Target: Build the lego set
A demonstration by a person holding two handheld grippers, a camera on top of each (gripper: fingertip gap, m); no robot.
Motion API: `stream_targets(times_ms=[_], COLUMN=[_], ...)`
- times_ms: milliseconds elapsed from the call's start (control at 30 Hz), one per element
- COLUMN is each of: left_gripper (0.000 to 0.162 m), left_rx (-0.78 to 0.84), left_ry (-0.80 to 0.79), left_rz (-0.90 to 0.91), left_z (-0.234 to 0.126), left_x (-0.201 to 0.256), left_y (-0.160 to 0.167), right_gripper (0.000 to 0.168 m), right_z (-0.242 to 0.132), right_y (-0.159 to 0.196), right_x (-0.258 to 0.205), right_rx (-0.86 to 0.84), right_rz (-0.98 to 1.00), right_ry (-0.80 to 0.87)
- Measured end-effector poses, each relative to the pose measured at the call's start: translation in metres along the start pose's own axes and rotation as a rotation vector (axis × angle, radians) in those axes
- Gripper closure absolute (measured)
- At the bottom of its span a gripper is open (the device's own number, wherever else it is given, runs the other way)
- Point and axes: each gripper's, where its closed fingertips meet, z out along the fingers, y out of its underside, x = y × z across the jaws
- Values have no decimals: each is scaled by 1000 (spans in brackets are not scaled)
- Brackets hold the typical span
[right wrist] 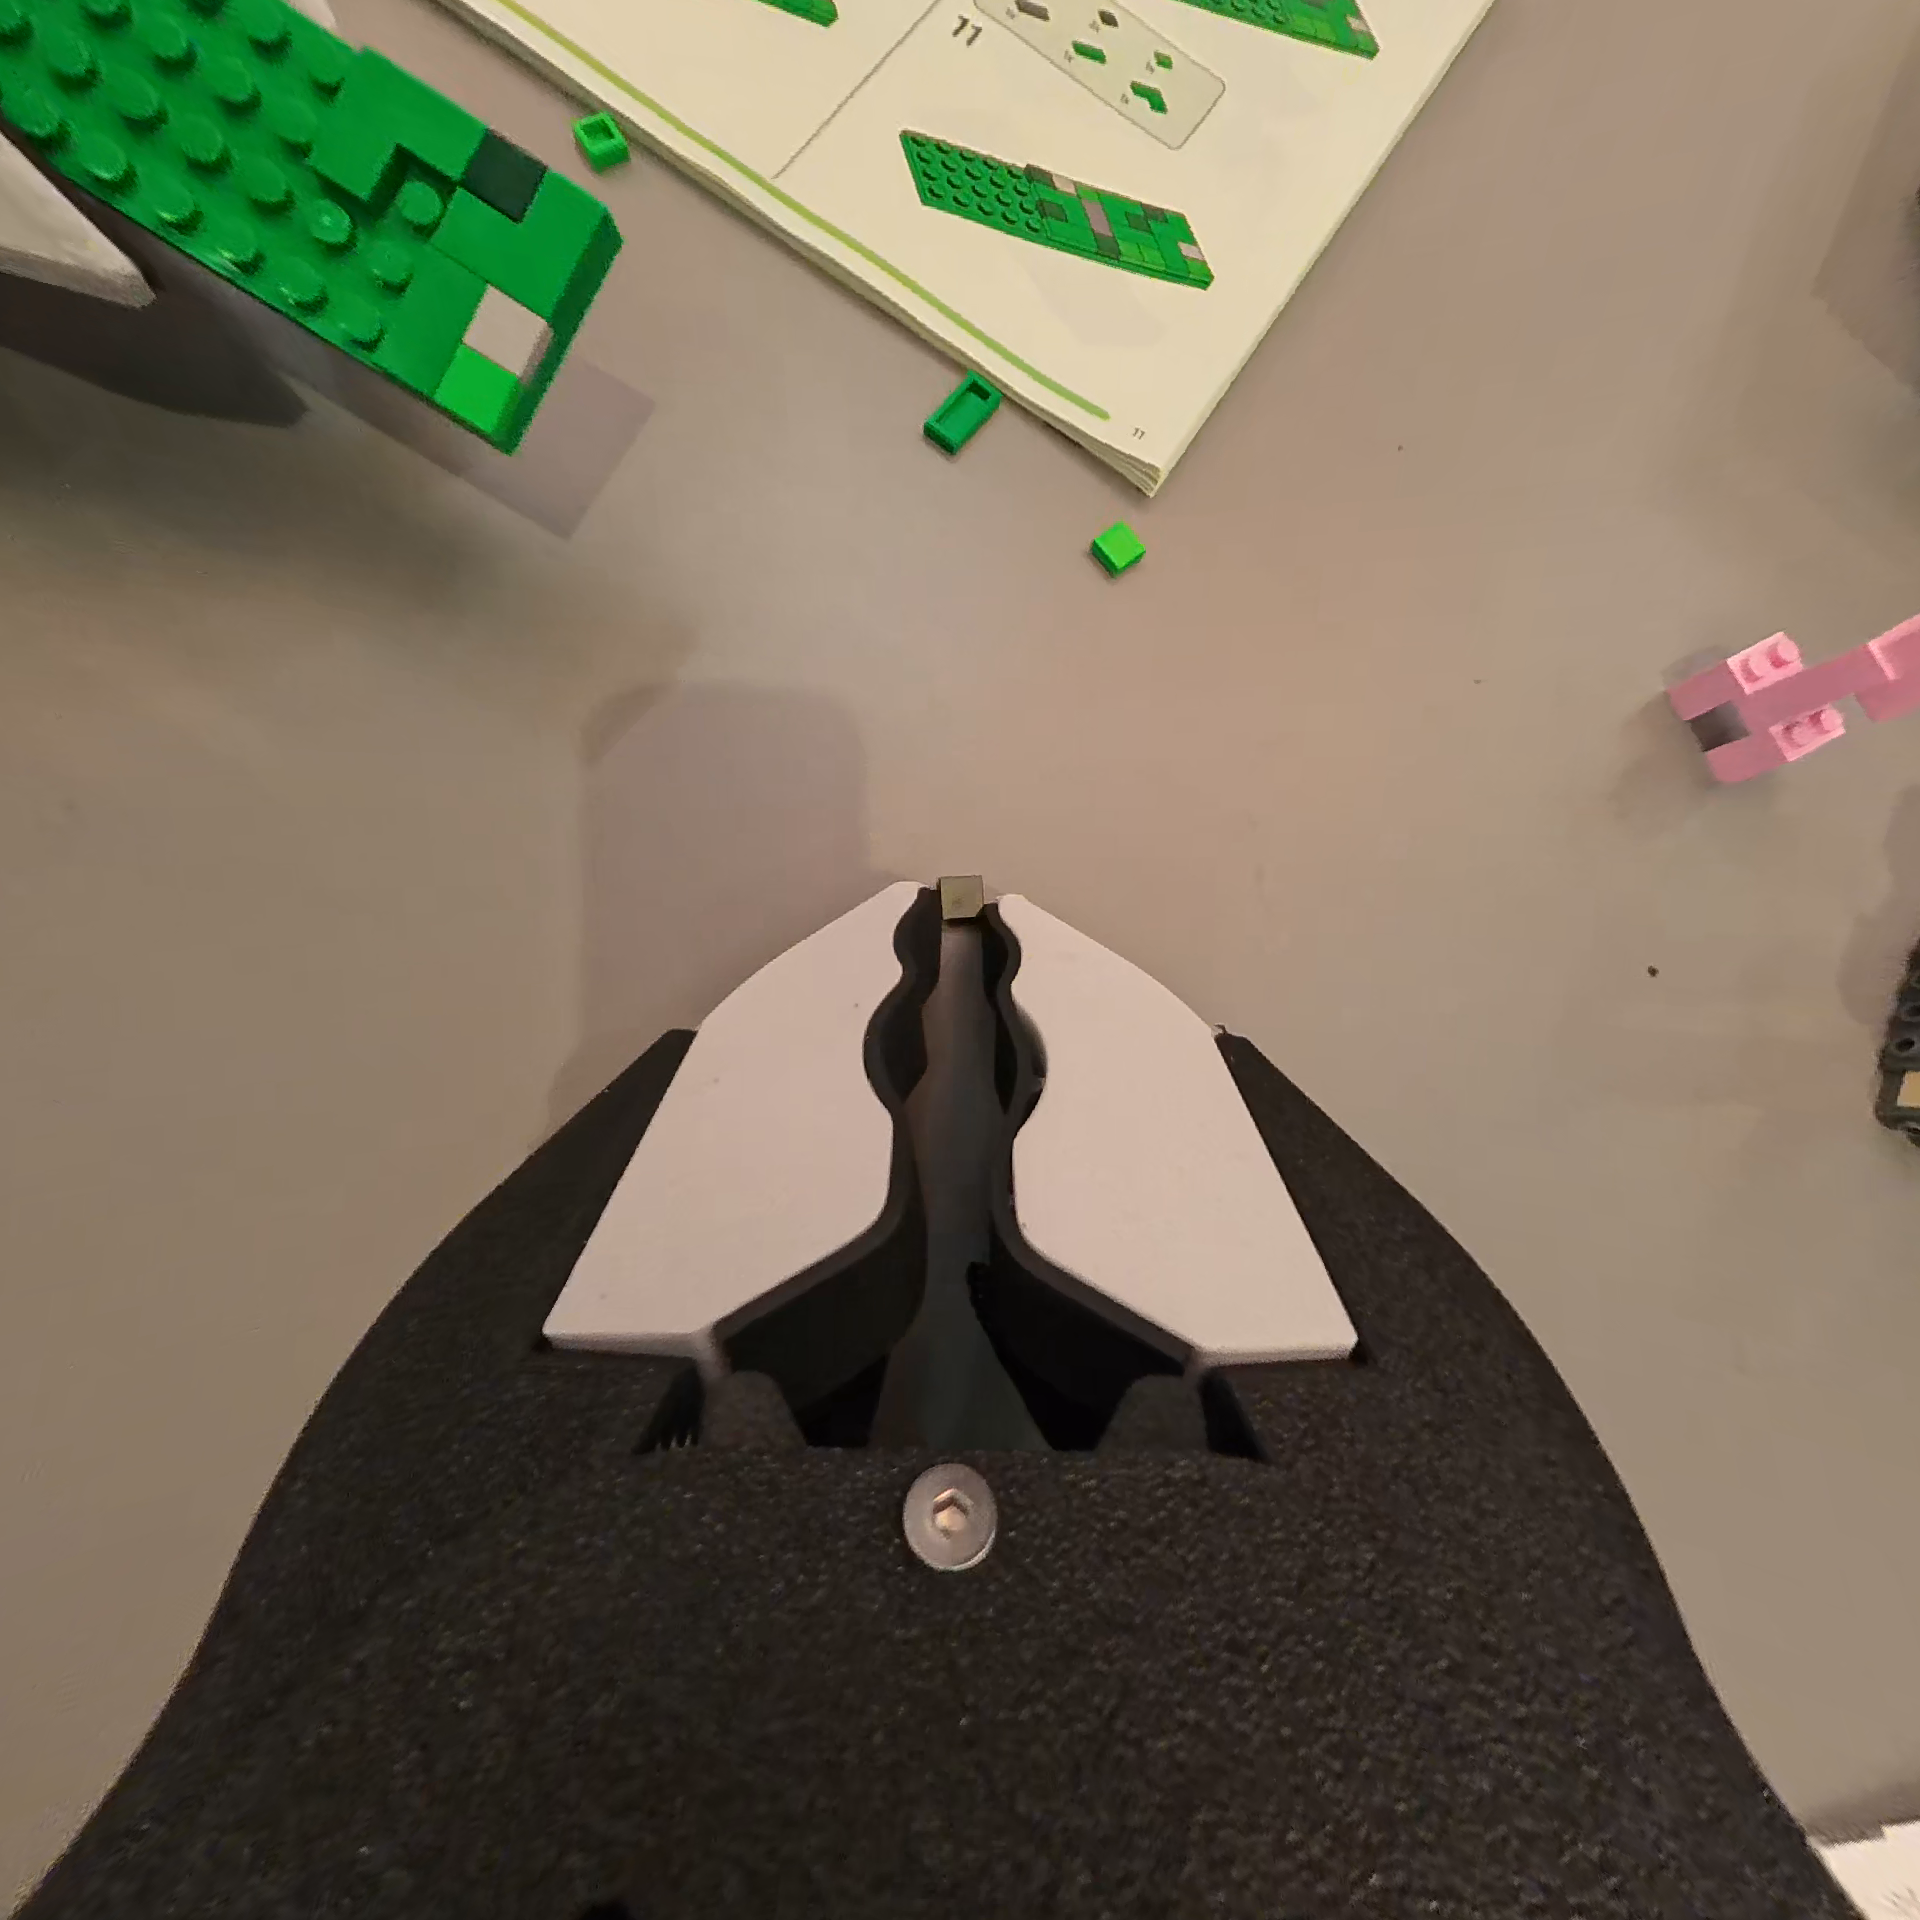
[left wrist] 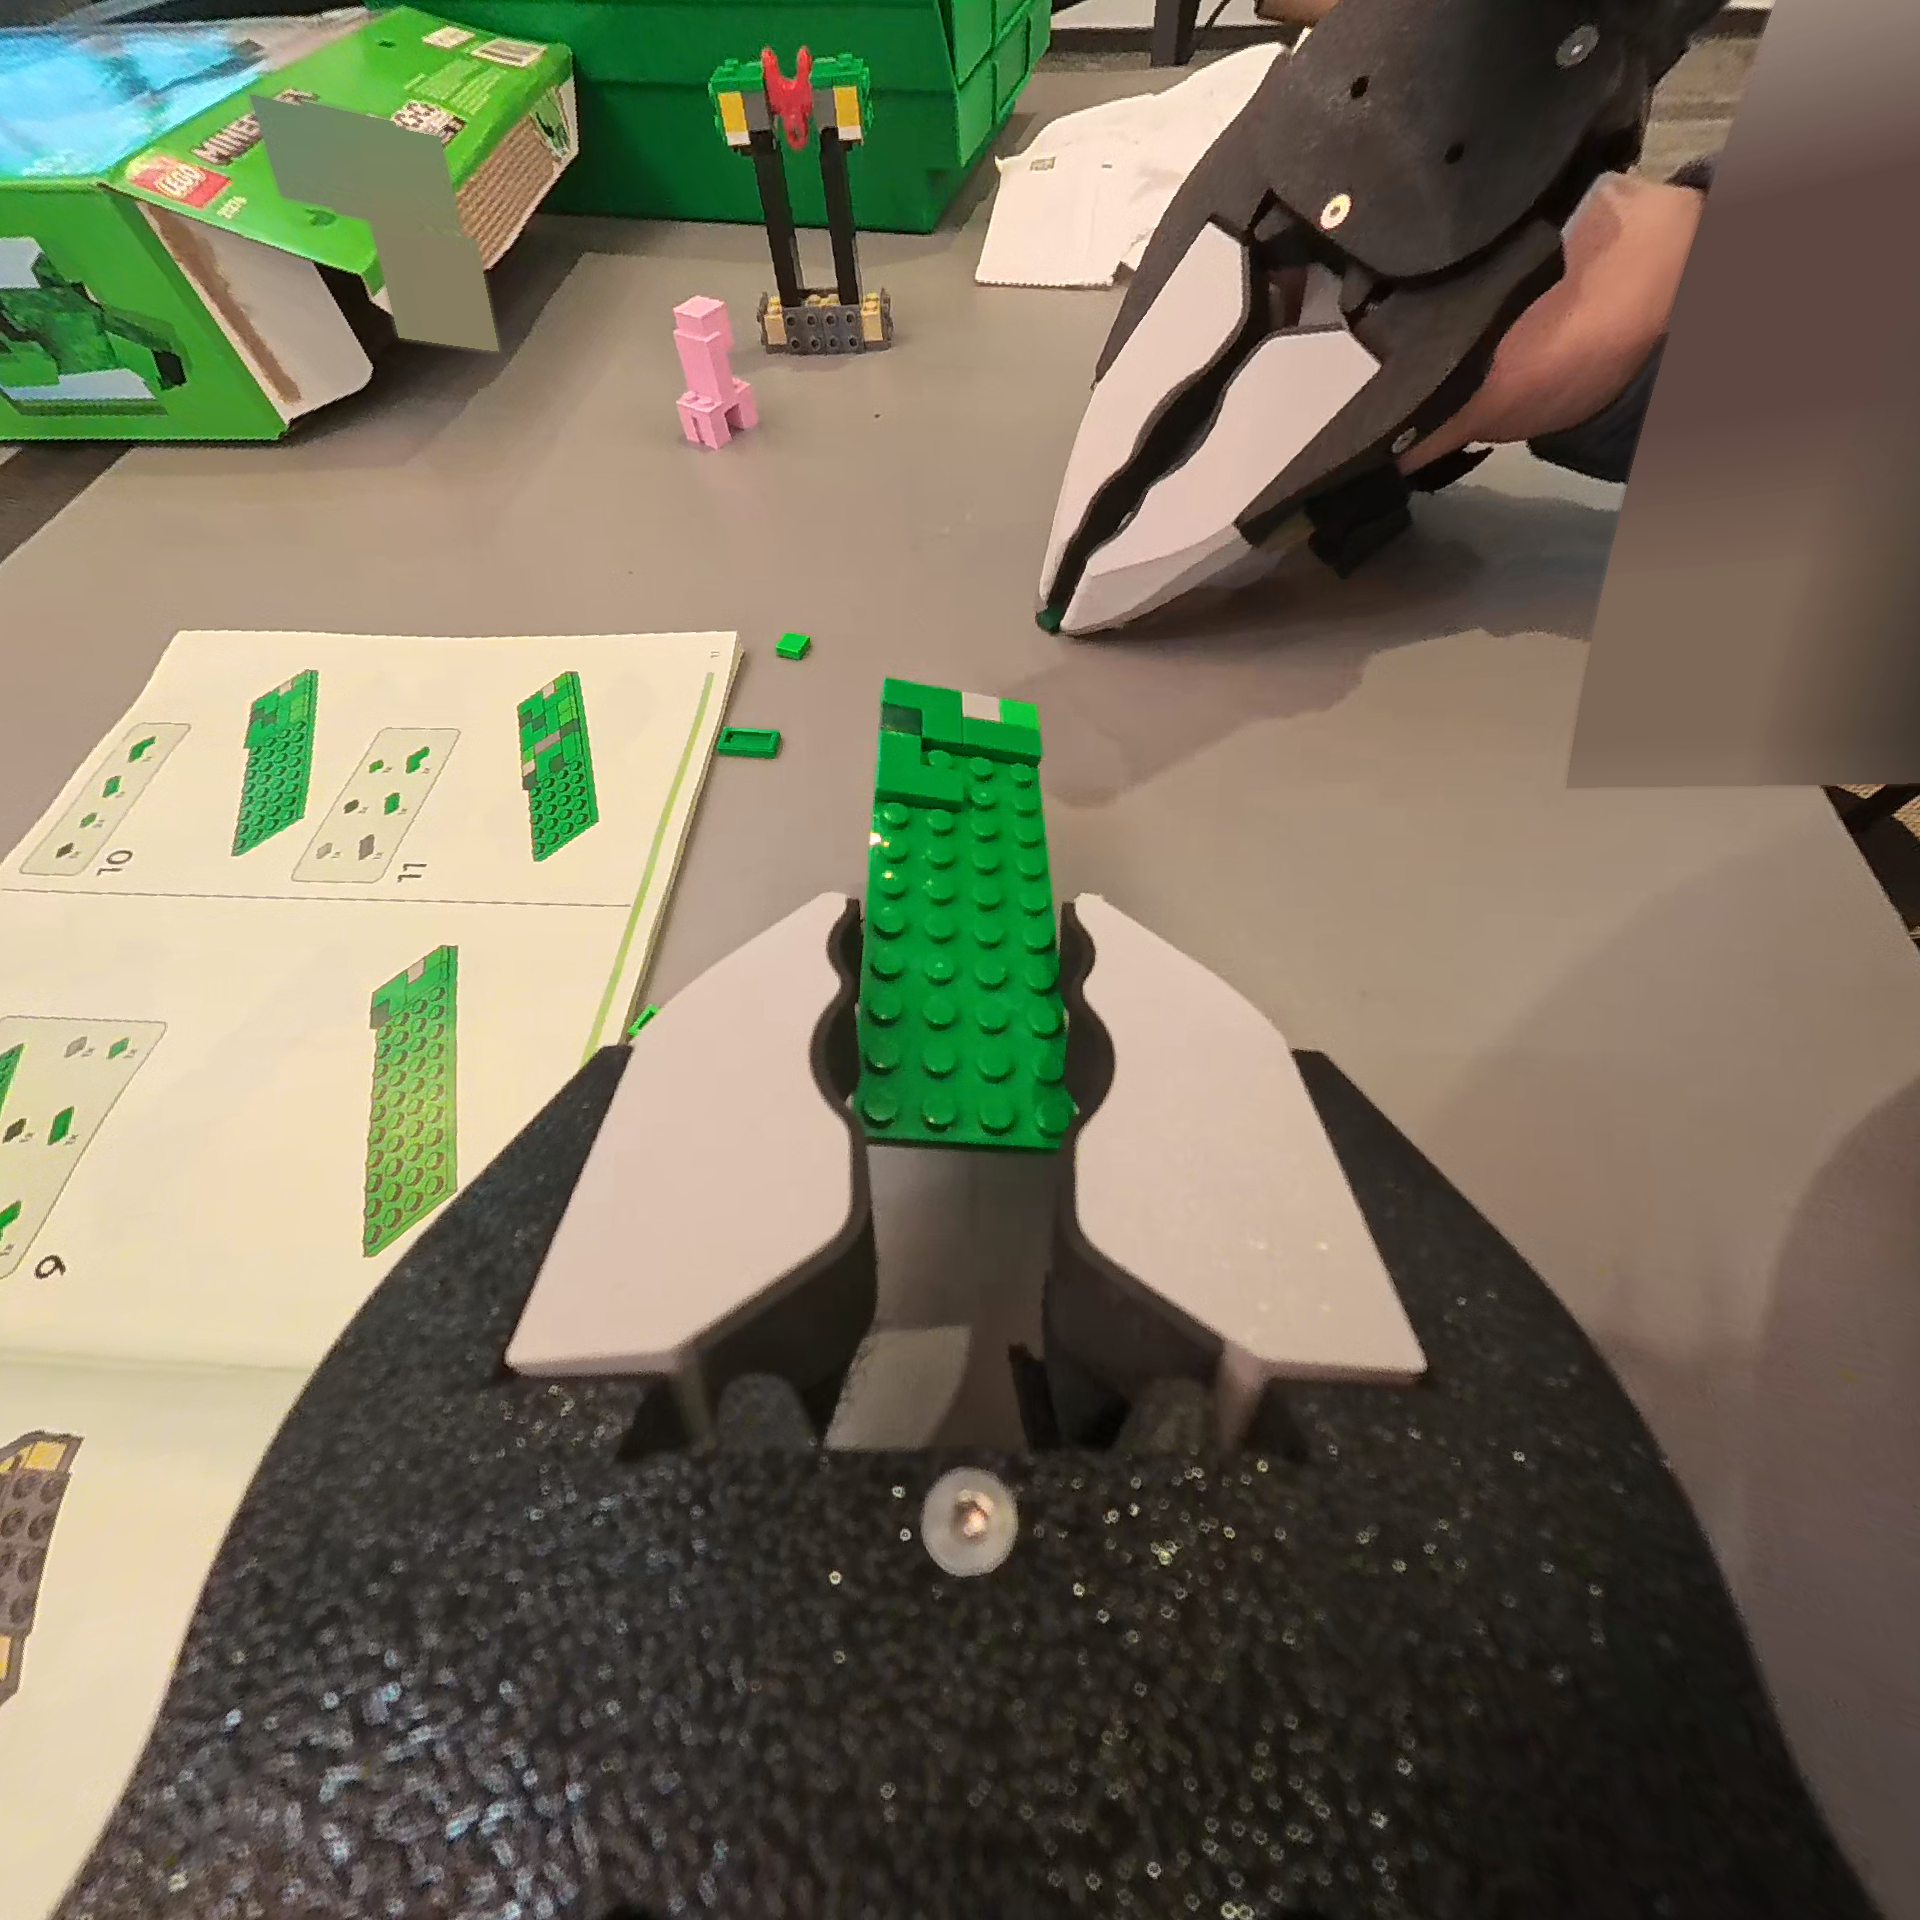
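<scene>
On the grey table [left wrist: 1351,987] the green plate [left wrist: 961,966] is clamped by the left gripper [left wrist: 966,925] beside the instruction booklet [left wrist: 343,935]. A small dark tile [right wrist: 959,897] is pinched in the right gripper [right wrist: 961,904] — tiling is judged under way; next, the tile must be aligned over bare studs and pressed.

The plate [left wrist: 961,966] is glossy green plastic, its studs catching light. The left tongs [left wrist: 966,914] have smooth matt grey fingers [left wrist: 707,1143] on a rough, speckled black body with a shiny metal screw [left wrist: 964,1524]. The counter [left wrist: 1351,1039] is matt grey and smooth. The booklet [left wrist: 312,935] is paper, the box [left wrist: 208,260] printed cardboard, slightly glossy. The pink figure [left wrist: 710,374] is smooth plastic.
</scene>
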Motion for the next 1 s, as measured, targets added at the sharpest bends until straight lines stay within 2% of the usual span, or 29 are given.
stream_targets(times_ms=[167, 367, 467, 800, 1000], left_gripper=[127, 127, 127, 127, 127], left_rx=[7, 36, 53, 105, 113], left_ry=[-42, -126, -159, -149, -144], left_rz=[-20, -103, -122, -178, -171], left_z=[-1, -6, -9, -14, -15], left_x=[-5, -17, -19, -19, -18], left_y=[0, -2, -3, -7, -8], right_gripper=[161, 161, 161, 161, 161], right_z=[0, -8, -3, 10, 11], right_y=[-6, -91, -115, -127, -129], right_x=[-5, -42, -55, -62, -62], right_rx=[5, 250, 265, 192, 167], right_rz=[28, 104, 122, 132, 136], right_ry=[-4, -23, 20, 152, 163])
